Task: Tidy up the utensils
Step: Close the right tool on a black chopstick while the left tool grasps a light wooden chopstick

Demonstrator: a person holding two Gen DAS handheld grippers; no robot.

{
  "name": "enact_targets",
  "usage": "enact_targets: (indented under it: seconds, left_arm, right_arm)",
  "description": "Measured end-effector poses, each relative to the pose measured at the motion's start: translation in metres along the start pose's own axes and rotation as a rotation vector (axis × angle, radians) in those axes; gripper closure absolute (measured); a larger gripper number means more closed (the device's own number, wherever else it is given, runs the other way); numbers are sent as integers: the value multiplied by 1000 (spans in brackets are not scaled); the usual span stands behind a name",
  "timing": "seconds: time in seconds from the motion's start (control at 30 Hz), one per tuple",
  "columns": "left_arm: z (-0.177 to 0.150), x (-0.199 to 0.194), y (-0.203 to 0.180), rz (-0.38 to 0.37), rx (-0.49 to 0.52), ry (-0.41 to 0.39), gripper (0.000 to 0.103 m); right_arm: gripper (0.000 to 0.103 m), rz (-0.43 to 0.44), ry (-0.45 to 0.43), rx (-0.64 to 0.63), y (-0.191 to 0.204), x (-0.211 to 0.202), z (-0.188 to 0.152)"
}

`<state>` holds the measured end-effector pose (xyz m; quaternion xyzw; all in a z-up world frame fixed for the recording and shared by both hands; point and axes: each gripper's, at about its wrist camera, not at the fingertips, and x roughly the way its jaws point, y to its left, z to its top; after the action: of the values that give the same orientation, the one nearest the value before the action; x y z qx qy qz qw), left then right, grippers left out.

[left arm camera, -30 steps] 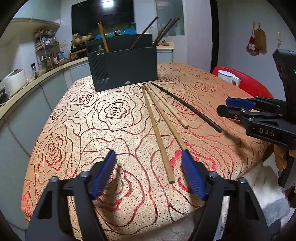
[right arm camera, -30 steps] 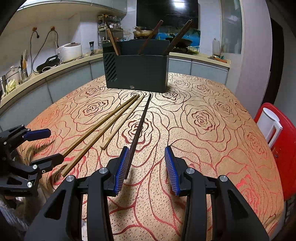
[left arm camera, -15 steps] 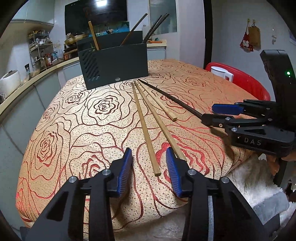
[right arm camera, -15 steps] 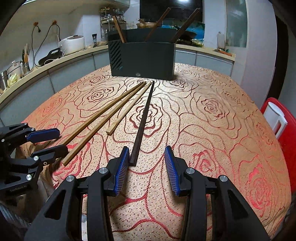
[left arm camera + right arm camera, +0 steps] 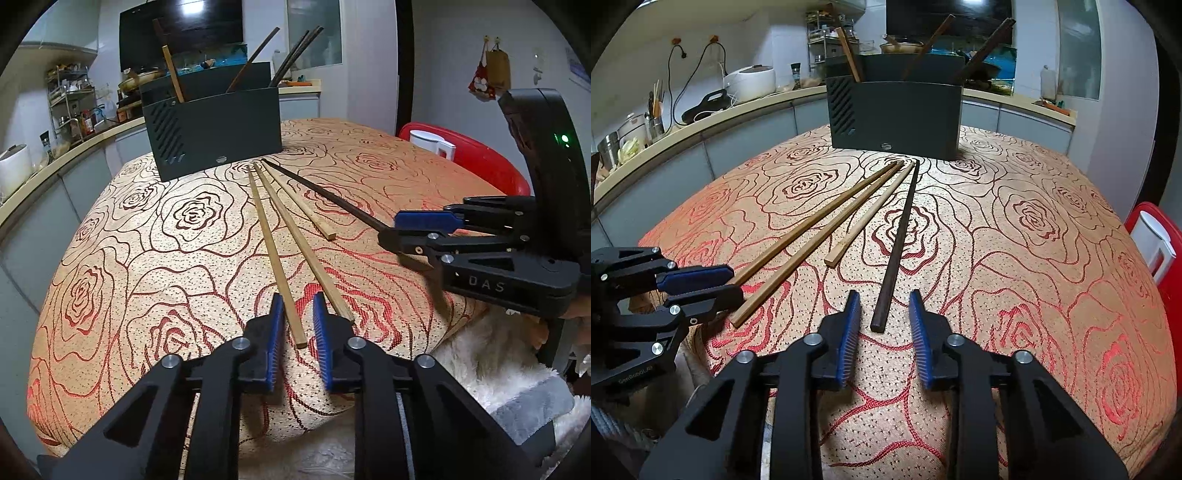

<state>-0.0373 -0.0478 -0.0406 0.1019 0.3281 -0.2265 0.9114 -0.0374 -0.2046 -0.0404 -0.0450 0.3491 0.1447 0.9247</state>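
Wooden chopstick (image 5: 275, 254) lies between the narrowly parted left hand-held gripper (image 5: 297, 314) fingers.

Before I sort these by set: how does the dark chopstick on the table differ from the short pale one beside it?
The dark chopstick is near-black and longer; its near end lies between the right claw's open jaws. The short pale chopstick is light wood and ends farther from both claws. Both lie flat, far tips toward the holder.
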Motion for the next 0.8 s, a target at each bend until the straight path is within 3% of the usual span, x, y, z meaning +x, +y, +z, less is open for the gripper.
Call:
enact_targets:
  seconds: [0.27,0.53,0.8]
  left_arm:
    - [1,2,1,-8,0,6,94]
    - [9,-2,10,26,-10,-13,95]
    - [30,-24,28,57,-42,-78,96]
  right_arm:
    - [92,16,10,23,-5,3,4]
    - [93,10,12,39,-9,1,7]
    - [95,1,-87,105,-30,-29,27]
